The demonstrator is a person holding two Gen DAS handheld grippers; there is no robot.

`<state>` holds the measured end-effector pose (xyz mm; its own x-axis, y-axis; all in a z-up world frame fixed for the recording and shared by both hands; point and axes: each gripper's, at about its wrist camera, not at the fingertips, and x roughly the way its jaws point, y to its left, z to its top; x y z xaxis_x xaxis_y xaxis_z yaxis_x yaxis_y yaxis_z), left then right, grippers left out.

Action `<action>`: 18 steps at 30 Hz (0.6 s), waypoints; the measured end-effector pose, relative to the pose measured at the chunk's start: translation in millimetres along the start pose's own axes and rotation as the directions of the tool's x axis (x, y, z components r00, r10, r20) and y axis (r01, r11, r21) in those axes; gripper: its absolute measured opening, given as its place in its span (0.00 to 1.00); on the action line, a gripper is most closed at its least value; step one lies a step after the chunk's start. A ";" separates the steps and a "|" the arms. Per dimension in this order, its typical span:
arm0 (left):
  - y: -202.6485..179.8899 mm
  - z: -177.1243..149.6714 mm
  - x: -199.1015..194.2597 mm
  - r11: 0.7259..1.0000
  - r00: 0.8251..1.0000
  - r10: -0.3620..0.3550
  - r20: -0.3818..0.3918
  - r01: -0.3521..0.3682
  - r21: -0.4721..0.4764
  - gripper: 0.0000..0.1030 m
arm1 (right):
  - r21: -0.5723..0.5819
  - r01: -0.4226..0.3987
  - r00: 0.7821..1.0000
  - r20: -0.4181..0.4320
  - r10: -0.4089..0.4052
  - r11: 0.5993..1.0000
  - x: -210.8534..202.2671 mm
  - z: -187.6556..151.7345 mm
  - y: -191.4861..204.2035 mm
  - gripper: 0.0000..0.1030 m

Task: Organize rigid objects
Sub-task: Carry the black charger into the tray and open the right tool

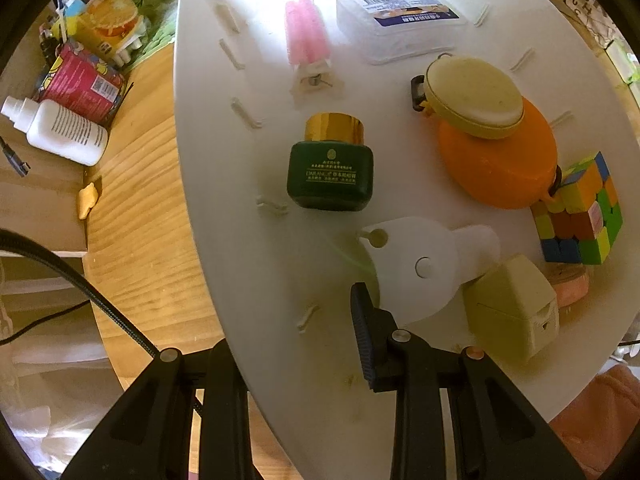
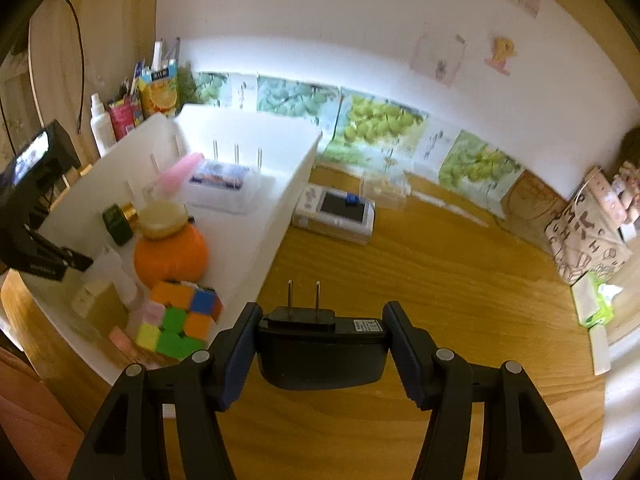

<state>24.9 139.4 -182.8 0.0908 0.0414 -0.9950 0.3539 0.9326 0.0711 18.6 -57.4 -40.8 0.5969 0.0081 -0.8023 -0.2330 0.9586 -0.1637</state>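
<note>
My right gripper [image 2: 320, 320] is shut on a black power adapter [image 2: 320, 352]. Its two prongs point forward, and it hangs above the wooden table [image 2: 440, 280], just right of the white box [image 2: 288, 200]. The box holds a green jar with a gold lid [image 1: 330, 172], a pink brush [image 1: 306, 30], a clear plastic case [image 1: 400, 20], an orange oval case [image 1: 496, 160] with a yellowish round tin [image 1: 474, 94] on top, a puzzle cube [image 1: 580, 212], a white bottle [image 1: 420, 268] and a cream floss box [image 1: 512, 304]. My left gripper [image 1: 292, 328] straddles the box's wall, with one finger [image 1: 364, 332] inside and the other hidden outside.
Left of the box stand a juice carton [image 1: 108, 12], a red pack [image 1: 80, 84] and a white spray bottle [image 1: 60, 132]. A white device with a dark screen [image 2: 336, 212] lies behind the adapter. At the far right are a paper bag [image 2: 588, 240] and a tissue pack [image 2: 596, 300].
</note>
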 end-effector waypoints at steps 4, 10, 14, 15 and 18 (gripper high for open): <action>2.1 2.1 -0.1 1.000 1.000 -0.010 0.003 0.010 0.013 0.31 | -0.012 -0.006 1.000 0.027 0.006 1.000 -7.2 14.7 12.2 0.61; 4.7 10.9 1.2 0.999 1.000 -0.022 0.000 0.022 0.032 0.31 | -0.098 -0.048 0.997 0.048 0.053 0.994 -6.2 39.2 43.7 0.61; 5.3 13.9 -0.2 0.999 1.000 -0.018 0.006 0.018 0.049 0.31 | -0.144 -0.091 0.993 0.056 0.100 0.985 -1.5 50.9 63.1 0.61; 5.6 14.8 -0.5 0.999 1.000 -0.020 0.006 0.020 0.049 0.31 | -0.154 -0.103 0.992 0.056 0.113 0.983 0.8 54.5 68.4 0.61; 7.4 20.2 -0.3 0.999 0.999 -0.032 0.006 0.032 0.044 0.31 | -0.182 -0.133 0.987 0.061 0.147 0.974 5.4 62.8 83.8 0.61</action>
<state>46.3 139.1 -180.6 0.0847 0.0092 -0.9964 0.3976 0.9166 0.0423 50.5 40.8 -22.9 0.6022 0.1660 -0.7809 -0.4463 0.8810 -0.1570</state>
